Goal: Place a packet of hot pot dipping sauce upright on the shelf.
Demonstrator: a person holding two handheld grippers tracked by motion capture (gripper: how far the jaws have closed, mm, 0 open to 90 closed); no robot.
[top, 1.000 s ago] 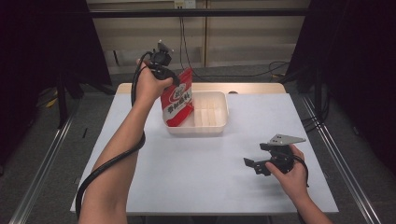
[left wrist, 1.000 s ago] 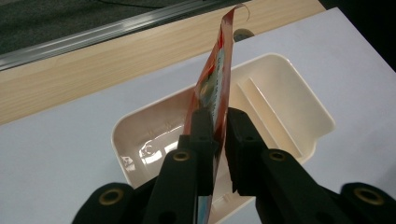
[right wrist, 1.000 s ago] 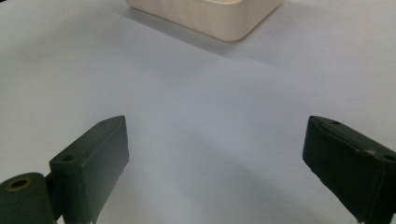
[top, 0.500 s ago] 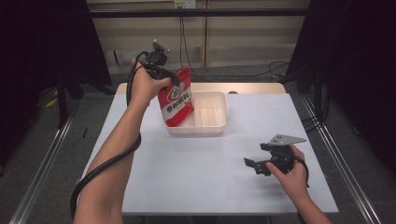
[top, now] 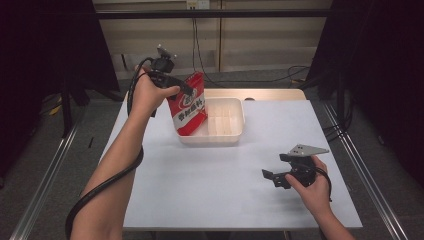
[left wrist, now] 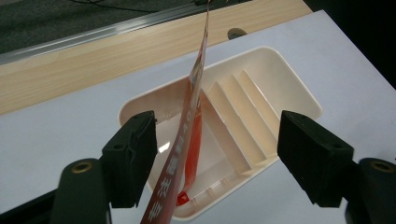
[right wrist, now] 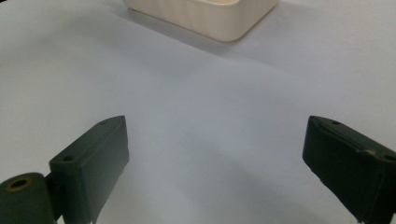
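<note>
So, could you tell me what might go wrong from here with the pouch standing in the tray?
1. The left gripper is open, its jaws apart on either side of the red pouch, which stands tilted in the tray. Unheld, it may flop over or slide out.
2. Pulling the gripper away could brush the pouch and tip it.
3. The right gripper rests far off, so it likely cannot steady anything.

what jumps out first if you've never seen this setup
The red snack bag draws the eye first: it stands on edge at the left end of the cream tray at the far middle of the white table. In the left gripper view the left claw has its jaws spread wide on either side of the bag, not touching it. The right claw rests open near the table's right front.
</note>
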